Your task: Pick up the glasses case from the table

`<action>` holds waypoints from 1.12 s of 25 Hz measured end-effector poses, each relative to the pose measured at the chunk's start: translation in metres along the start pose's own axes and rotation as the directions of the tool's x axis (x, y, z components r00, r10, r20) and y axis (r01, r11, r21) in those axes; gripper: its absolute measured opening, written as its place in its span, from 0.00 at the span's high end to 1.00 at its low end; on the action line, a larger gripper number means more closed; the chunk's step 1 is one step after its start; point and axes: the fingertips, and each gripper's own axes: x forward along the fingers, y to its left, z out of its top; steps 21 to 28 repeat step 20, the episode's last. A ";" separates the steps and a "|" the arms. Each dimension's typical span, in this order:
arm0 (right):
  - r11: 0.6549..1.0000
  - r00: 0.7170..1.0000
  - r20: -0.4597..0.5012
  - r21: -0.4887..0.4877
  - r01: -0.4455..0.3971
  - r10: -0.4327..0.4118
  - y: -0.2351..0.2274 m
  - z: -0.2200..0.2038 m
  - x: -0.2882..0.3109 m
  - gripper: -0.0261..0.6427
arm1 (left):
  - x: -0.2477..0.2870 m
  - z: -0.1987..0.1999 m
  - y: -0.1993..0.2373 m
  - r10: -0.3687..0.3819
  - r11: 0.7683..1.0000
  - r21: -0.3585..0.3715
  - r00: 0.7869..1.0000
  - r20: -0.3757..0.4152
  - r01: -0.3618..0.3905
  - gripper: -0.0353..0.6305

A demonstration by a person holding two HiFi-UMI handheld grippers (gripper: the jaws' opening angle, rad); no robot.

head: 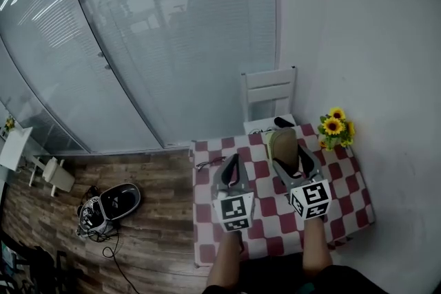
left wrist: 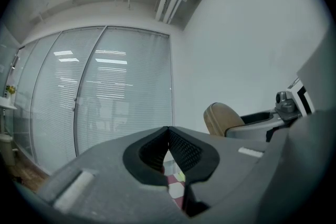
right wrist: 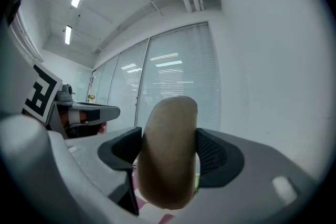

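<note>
Glasses case point(right wrist: 168, 152) in right gripper point(head: 284, 150), seemingly lifted

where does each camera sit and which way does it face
Head view: on the head, looking down at the checkered table; forearms, left gripper and right gripper show.
Left gripper view: on the left gripper, looking along its shut jaws toward a glass wall.
Right gripper view: on the right gripper, along jaws clamped on the glasses case.
Shared: all three show the glasses case; each gripper view shows the other gripper.
</note>
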 end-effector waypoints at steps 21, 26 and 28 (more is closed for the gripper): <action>1.000 1.000 0.019 -0.020 0.004 -0.004 -0.009 -0.006 -0.002 0.47 | 0.005 -0.019 -0.006 0.008 1.000 -0.018 1.000 -0.016 -0.009 0.93; 1.000 1.000 0.019 -0.020 0.004 -0.004 -0.009 -0.006 -0.002 0.47 | 0.005 -0.019 -0.006 0.008 1.000 -0.018 1.000 -0.016 -0.009 0.93; 1.000 1.000 0.019 -0.020 0.004 -0.004 -0.009 -0.006 -0.002 0.47 | 0.005 -0.019 -0.006 0.008 1.000 -0.018 1.000 -0.016 -0.009 0.93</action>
